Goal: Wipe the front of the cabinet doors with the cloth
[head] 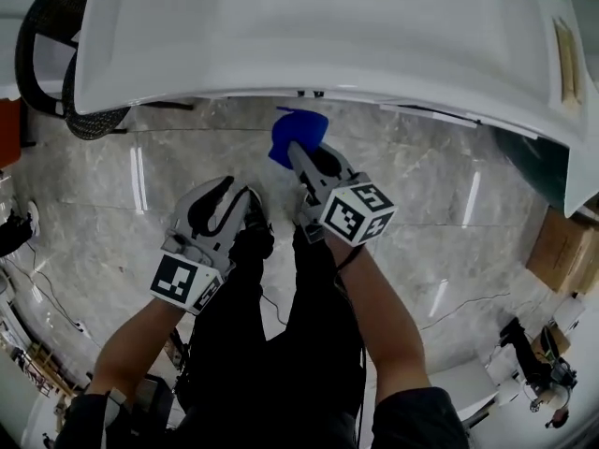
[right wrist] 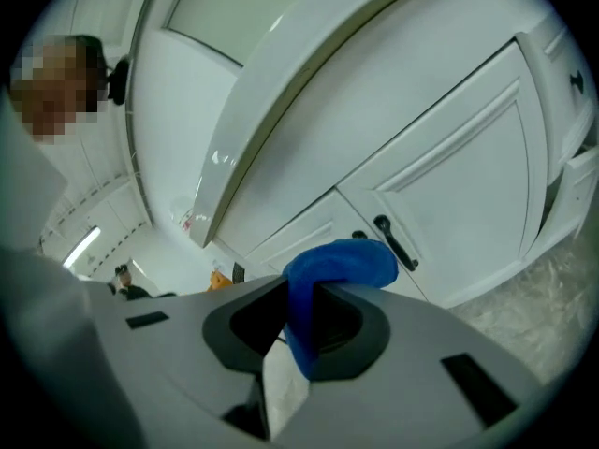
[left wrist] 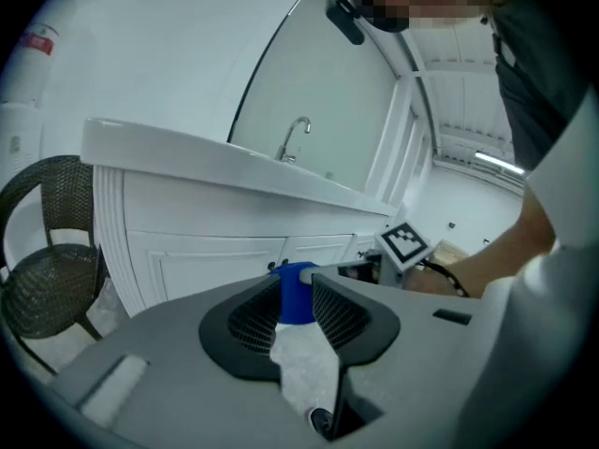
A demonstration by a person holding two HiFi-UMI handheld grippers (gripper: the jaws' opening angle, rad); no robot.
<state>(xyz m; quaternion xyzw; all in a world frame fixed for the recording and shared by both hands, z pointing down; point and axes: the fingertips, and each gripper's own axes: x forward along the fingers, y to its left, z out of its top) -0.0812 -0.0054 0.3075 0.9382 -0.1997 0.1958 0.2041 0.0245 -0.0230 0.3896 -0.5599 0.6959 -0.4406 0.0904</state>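
Note:
A blue cloth (head: 298,134) hangs bunched from my right gripper (head: 301,152), which is shut on it just under the overhang of the white countertop (head: 309,36). In the right gripper view the cloth (right wrist: 342,262) sits close in front of the white panelled cabinet doors (right wrist: 449,185), near their black handles (right wrist: 393,241); I cannot tell whether it touches them. My left gripper (head: 234,209) hangs lower left over the floor, open by a narrow gap and empty. Through that gap the left gripper view shows the cloth (left wrist: 296,293) and the doors (left wrist: 225,260) beyond.
A dark wicker chair (head: 56,54) stands left of the cabinet. A faucet (left wrist: 298,138) rises from the countertop. Cardboard boxes (head: 562,251) lie at the right on the marble floor (head: 449,213). The person's dark trouser legs (head: 271,344) fill the space below the grippers.

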